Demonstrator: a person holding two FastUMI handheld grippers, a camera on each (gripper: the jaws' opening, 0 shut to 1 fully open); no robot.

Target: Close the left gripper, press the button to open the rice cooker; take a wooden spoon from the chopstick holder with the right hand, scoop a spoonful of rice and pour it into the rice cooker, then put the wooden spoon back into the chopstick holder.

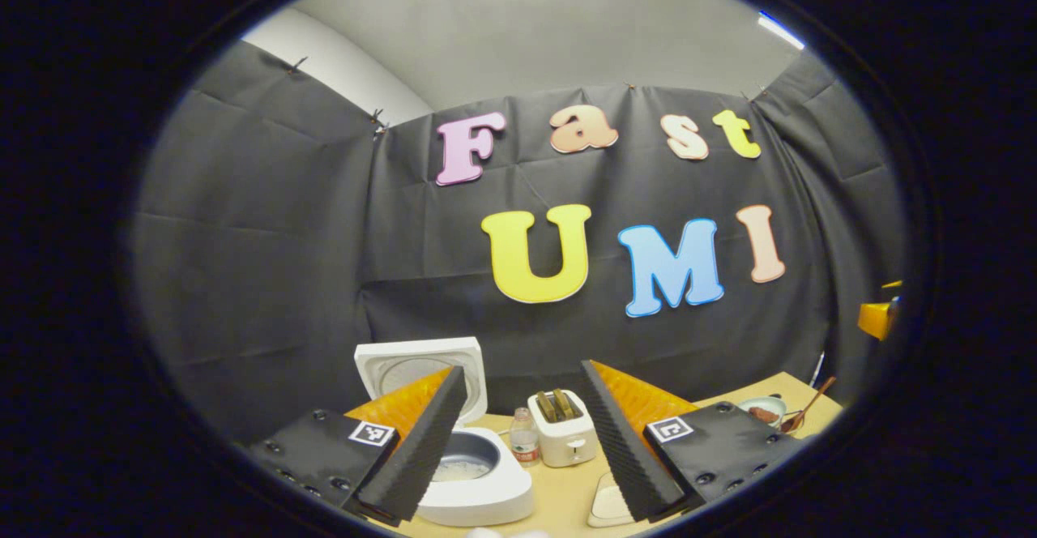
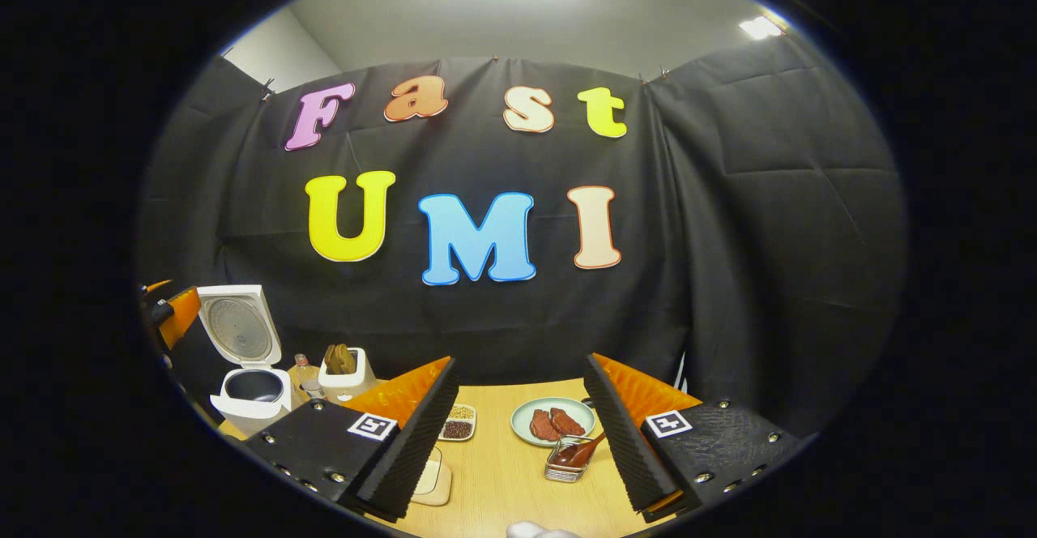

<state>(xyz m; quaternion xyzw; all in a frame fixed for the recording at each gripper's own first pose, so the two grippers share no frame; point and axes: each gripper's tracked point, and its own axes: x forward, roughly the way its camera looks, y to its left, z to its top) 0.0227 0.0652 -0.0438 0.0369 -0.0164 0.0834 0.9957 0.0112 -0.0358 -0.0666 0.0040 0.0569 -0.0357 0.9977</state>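
Standing open: rice cooker [image 1: 478, 473], seemingly filled.

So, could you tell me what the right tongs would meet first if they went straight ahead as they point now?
Probably the green plate with reddish pieces, roughly centred between the open right tongs. The wire holder with the wooden spoon sits nearer but off to one side; depth is uncertain.

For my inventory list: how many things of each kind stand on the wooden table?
Appliances: 2, white rice cooker with raised lid, white toaster.
Dishes: 3, round green plate, divided white dish, clear wire holder with wooden spoon.
Bottles: 1, small clear bottle.
Total: 6.
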